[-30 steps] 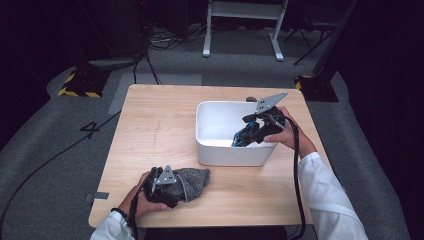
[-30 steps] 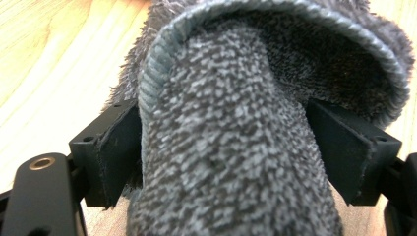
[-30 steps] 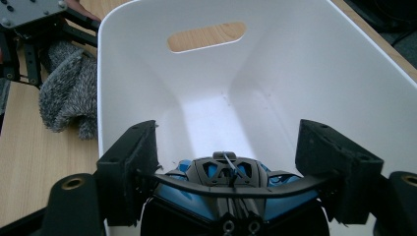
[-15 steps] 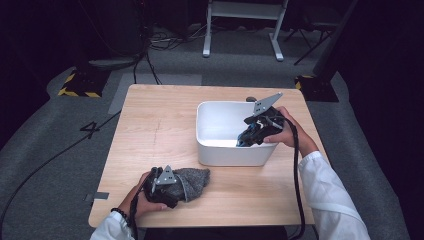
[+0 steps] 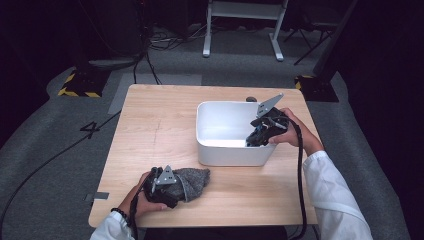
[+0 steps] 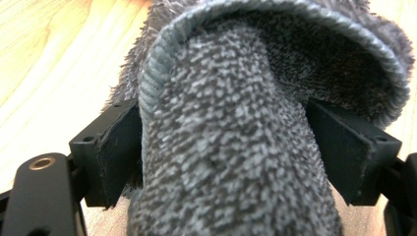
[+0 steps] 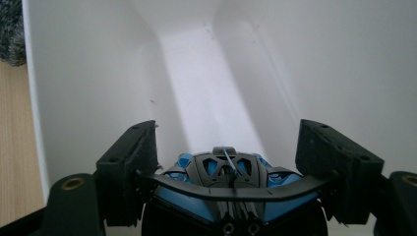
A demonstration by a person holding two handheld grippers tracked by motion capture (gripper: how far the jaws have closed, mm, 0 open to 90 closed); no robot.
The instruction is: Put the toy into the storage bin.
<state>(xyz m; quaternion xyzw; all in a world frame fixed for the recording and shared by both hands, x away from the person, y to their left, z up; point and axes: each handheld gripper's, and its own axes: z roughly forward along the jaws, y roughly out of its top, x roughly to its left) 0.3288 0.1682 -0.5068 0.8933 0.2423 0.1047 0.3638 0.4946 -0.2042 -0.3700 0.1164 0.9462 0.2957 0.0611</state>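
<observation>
- Right gripper (image 7: 228, 169) is clamped on a blue-and-black toy car (image 7: 226, 184), gripped across its rear wing; the car is carried nose-down inside the white bin (image 5: 220, 150), just above its bare floor.
- Left gripper (image 6: 221, 152) is closed on a grey fuzzy cloth (image 6: 231, 147), the bulk of which is bunched between the pads; the cloth is seen lying on the wooden table (image 5: 150, 130), near the front edge, well apart from the bin.
- Step in hand is judged as lowering the car into the bin.
- Car is best brought down until its underside rests on the floor before the jaws are parted; a release in mid-air risks a bounce or tip.
- Wing looks thin: pressure should be eased off gently, and the jaws lifted straight up, clear of the bin wall.
- Cloth is best kept pinned and still meanwhile.
</observation>
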